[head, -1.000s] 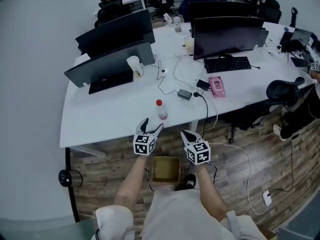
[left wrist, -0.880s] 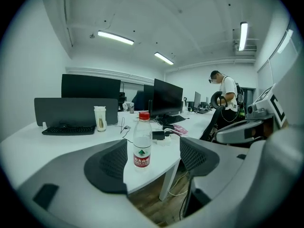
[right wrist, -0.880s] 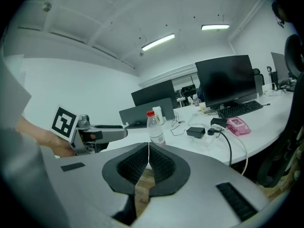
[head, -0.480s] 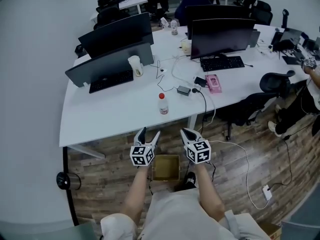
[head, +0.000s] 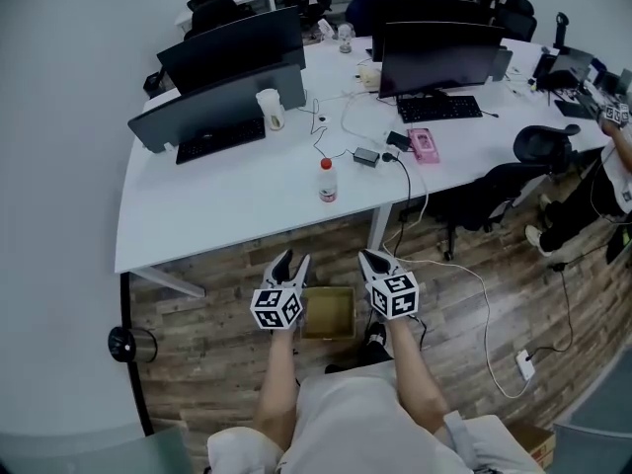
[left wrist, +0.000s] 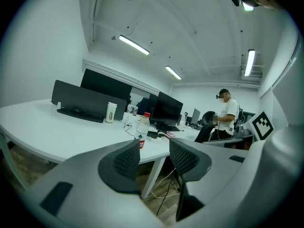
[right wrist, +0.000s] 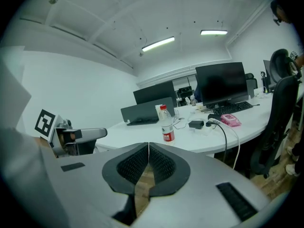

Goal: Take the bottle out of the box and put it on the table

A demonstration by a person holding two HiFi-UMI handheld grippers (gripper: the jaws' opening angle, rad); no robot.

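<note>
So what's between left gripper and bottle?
Only bare floor and table separate the left gripper, whose empty jaws have just been closing, from the bottle; head view.

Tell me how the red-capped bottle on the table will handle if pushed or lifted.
The bottle stands upright, tall and narrow, on the table, so a push near its cap would probably tip it. It looks like thin clear plastic: likely light, and squashy under a firm grip. Being round, it may roll if toppled.
</note>
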